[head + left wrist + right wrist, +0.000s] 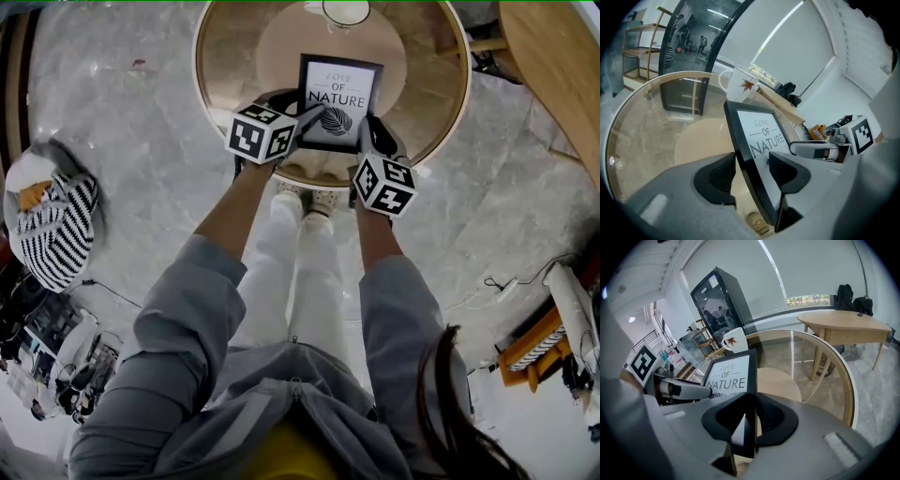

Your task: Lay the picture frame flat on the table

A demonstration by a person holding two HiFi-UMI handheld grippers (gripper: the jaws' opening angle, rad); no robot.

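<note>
The frame [339,101] stood at the table's [230,75] near edge, seemingly not yet flat, with the right gripper [750,420] clamping its right edge and the left gripper [754,174] slack around its left, so lowering and release remained.

Picture frame [338,101] on round surface [225,56], upper centre of head view, near the surface's lower rim. Mug [346,11] behind it at top edge. Left tool [302,120] at the frame's left side, right tool [367,139] at its right. Second table [553,66] upper right, striped bundle [56,225] on floor, far left.
</note>
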